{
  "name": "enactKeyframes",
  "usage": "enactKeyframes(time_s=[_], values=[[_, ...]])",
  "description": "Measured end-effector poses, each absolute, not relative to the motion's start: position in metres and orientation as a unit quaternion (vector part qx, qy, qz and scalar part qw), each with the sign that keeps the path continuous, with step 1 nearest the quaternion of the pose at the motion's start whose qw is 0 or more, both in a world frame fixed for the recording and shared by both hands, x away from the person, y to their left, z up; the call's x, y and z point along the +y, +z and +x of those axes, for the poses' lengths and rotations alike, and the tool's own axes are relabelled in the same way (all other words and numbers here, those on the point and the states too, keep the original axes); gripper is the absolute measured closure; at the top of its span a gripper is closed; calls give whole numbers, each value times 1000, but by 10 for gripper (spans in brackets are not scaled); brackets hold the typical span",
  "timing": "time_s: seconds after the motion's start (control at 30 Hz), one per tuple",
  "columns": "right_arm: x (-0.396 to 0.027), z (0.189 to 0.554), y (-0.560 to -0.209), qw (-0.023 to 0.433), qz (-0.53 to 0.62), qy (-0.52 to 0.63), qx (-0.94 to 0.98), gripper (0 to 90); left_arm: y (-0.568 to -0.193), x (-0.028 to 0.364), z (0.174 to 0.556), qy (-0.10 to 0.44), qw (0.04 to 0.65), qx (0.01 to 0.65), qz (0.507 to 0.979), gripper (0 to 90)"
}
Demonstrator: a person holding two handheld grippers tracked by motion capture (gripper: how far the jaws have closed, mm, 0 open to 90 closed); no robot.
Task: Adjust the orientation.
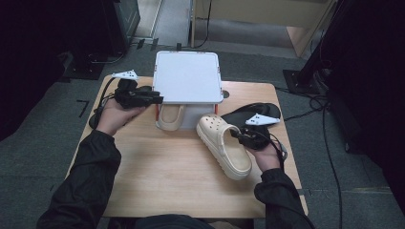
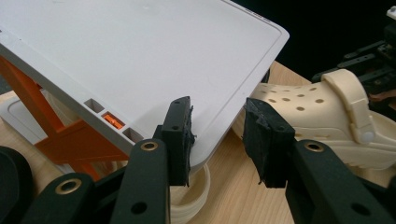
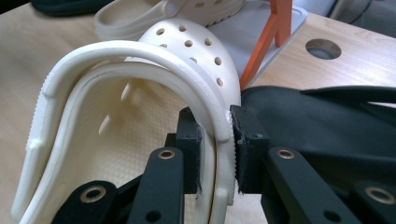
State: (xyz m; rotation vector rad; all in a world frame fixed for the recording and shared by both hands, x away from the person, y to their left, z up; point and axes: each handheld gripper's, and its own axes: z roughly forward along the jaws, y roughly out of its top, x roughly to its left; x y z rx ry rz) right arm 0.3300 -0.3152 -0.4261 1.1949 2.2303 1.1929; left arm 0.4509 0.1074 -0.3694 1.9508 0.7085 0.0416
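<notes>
While my right gripper (image 3: 215, 154) pinches the cream clog's (image 1: 223, 145) side wall and strap on the bench (image 1: 162, 181), my left gripper's (image 2: 217, 140) fingers stand spread around the white shelf's (image 2: 140, 60) corner.

Light wooden table (image 1: 162, 176), round hole (image 1: 225, 94) near far right edge. White two-tier rack (image 1: 187, 76) with orange struts stands at far middle. Cream clog (image 1: 170, 118) sits under rack's top shelf. Black flip-flops (image 1: 248, 112) lie right of rack. Second cream clog (image 1: 224, 145) near right front, resting or lifted unclear.
</notes>
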Motion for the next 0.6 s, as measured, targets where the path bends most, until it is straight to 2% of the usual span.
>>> enactKeyframes(time_s=[0.33, 0.6], values=[[-278, 357, -431, 198, 442, 415, 770, 750, -369, 107, 451, 18, 508, 294, 810, 627], [-255, 372, -449, 216, 466, 395, 762, 746, -370, 108, 451, 19, 508, 293, 809, 627]])
